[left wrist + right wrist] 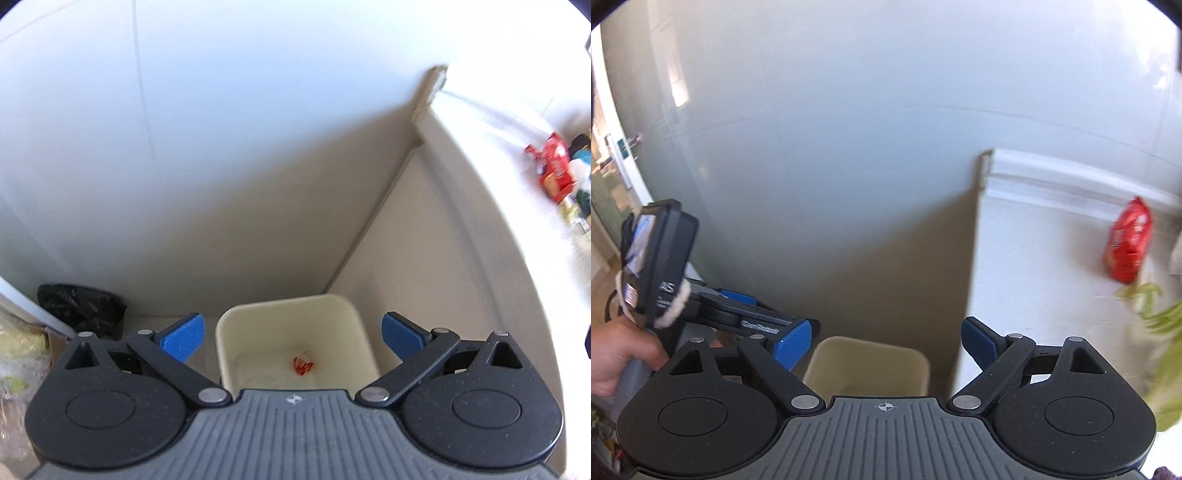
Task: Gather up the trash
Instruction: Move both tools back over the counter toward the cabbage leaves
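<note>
A cream trash bin (295, 325) stands on the floor in the corner between the wall and a white counter. A small red-and-white wrapper (302, 365) lies at its bottom. My left gripper (291, 338) hangs open and empty above the bin. My right gripper (886, 341) is also open and empty, above the same bin (866, 363). The left gripper (750, 321) shows in the right wrist view, held by a hand. A red snack bag (1128, 242) lies on the counter to the right; it also shows in the left wrist view (554, 166).
A white counter (1034, 266) rises right of the bin. A black plastic bag (83, 308) lies on the floor to the left. Several small items (580, 177) crowd the counter's far right. Green leaves (1160, 332) hang at the right edge.
</note>
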Action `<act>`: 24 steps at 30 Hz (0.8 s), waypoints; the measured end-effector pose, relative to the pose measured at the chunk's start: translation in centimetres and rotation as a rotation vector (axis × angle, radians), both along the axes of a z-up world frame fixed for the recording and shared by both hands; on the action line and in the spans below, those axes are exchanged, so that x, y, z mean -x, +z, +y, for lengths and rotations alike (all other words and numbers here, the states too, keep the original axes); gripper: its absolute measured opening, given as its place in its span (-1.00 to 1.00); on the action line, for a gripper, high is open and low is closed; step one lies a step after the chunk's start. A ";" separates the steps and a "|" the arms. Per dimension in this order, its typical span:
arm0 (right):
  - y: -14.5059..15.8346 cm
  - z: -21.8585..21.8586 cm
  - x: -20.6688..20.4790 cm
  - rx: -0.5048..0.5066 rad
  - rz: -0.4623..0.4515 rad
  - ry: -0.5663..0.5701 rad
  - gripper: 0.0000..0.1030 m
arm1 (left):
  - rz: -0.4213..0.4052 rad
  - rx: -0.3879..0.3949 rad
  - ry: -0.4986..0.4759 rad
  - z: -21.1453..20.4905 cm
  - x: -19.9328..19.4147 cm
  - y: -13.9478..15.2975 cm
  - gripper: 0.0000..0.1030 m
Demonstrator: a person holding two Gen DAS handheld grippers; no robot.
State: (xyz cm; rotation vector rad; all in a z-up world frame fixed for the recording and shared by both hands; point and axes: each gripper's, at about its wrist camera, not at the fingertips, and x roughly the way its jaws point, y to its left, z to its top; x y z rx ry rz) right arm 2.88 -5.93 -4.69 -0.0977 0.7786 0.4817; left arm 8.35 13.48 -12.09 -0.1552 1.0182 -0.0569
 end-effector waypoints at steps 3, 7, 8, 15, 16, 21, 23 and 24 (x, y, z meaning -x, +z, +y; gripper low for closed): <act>0.8 -1.7 0.5 0.010 -0.028 -0.024 0.76 | -0.030 0.009 -0.018 -1.1 -0.4 1.3 0.99; 2.3 -4.1 0.7 0.020 -0.070 -0.053 0.78 | -0.073 0.016 -0.062 -2.7 -0.8 3.1 0.99; 3.2 -4.2 0.2 0.022 -0.081 -0.063 0.79 | -0.084 0.017 -0.076 -3.3 -1.0 3.6 0.99; 4.9 -7.6 -0.1 0.024 -0.136 -0.156 0.84 | -0.157 0.032 -0.186 -7.6 -1.7 5.9 0.99; 5.1 -8.2 -0.1 0.026 -0.143 -0.174 0.84 | -0.165 0.035 -0.203 -8.3 -1.8 6.1 0.99; 6.1 -11.9 -0.1 0.025 -0.170 -0.256 0.84 | -0.211 0.046 -0.298 -12.0 -1.9 7.3 0.99; 6.8 -13.4 0.5 0.027 -0.180 -0.289 0.84 | -0.231 0.054 -0.339 -13.6 -2.1 7.6 0.99; 6.9 -14.0 0.3 0.030 -0.184 -0.303 0.84 | -0.240 0.058 -0.360 -14.5 -2.3 7.8 0.99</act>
